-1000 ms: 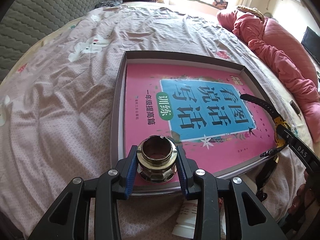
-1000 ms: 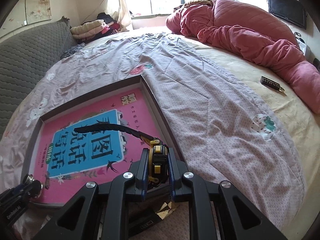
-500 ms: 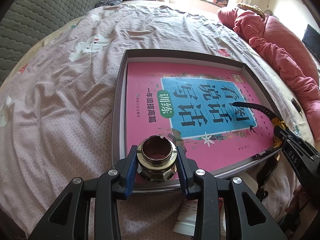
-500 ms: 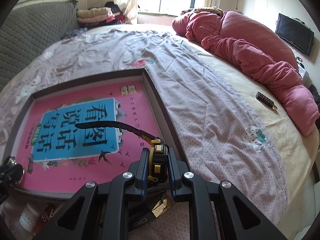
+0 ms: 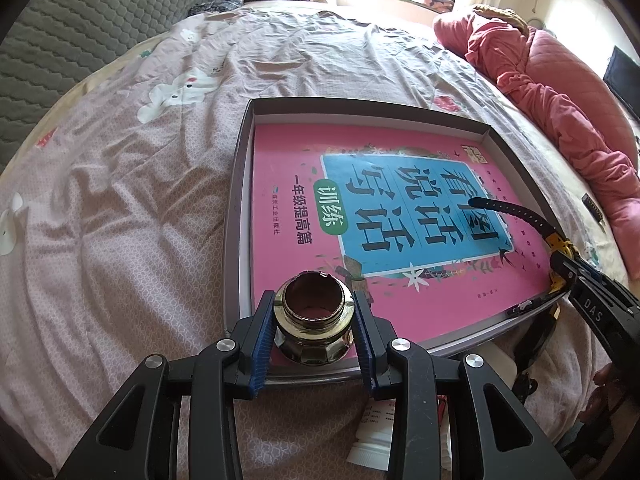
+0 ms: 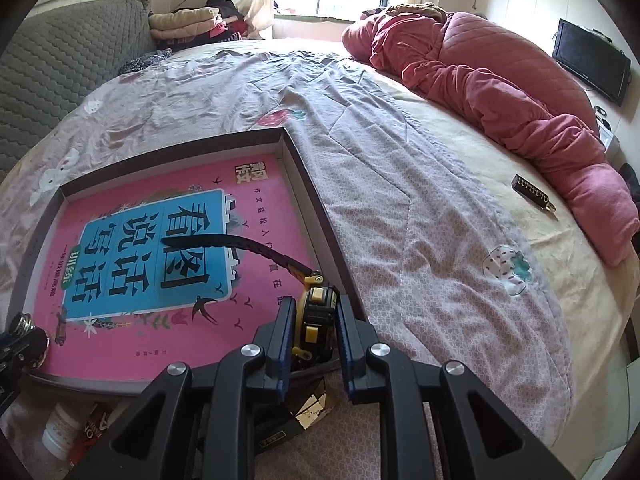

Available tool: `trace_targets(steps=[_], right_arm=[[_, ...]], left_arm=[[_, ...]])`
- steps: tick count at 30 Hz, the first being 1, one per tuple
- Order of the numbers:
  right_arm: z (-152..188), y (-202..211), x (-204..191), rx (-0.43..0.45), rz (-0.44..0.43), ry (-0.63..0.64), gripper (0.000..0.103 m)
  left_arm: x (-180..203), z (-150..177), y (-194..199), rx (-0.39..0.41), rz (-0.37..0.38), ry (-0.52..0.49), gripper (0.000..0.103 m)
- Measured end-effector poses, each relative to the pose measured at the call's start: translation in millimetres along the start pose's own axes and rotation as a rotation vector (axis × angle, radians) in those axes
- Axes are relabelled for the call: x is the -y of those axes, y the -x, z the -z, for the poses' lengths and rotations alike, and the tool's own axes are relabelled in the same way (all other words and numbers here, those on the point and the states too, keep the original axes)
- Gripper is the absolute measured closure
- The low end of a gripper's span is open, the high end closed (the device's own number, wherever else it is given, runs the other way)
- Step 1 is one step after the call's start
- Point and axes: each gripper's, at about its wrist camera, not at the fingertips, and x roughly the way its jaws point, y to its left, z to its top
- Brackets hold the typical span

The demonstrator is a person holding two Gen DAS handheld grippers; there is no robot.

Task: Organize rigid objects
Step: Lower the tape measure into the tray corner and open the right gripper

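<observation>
The left hand-held gripper (image 5: pixel 313 330) pinches a brass fitting (image 5: pixel 313 322) over the tray's (image 5: pixel 236 216) near edge on the bed (image 5: pixel 120 208), while the right hand-held gripper (image 6: pixel 313 334), jaws just easing apart, flanks the yellow-black watch (image 6: pixel 314 312) at the tray's near right corner.

Count: 1 tray (image 5: pixel 240 184), 1 pink book (image 5: pixel 288 216), 1 brass fitting (image 5: pixel 314 322), 1 watch (image 6: pixel 312 316), 1 white bottle (image 6: pixel 60 432), 1 black bar (image 6: pixel 532 192) on bed, 2 tools

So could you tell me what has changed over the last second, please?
The right gripper has just been opening its jaws around the yellow watch, whose strap now reaches further over the pink book. The left gripper stayed shut on the metal fitting.
</observation>
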Motion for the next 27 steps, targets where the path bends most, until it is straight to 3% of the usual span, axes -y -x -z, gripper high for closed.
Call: trace_targets(steps=[17, 22, 27], right_arm=[[6, 19, 14, 0.041, -0.069, -0.032, 0.073], [9, 23, 21, 0.025, -0.086, -0.075, 0.057], [14, 29, 34, 0.024, -0.092, -0.112, 0.056]], left_arm=[[1, 0, 1, 0.002, 0.0, -0.001, 0.066], [2, 2, 3, 0.0, -0.002, -0.012, 0.066], [1, 3, 6, 0.003, 0.005, -0.007, 0.065]])
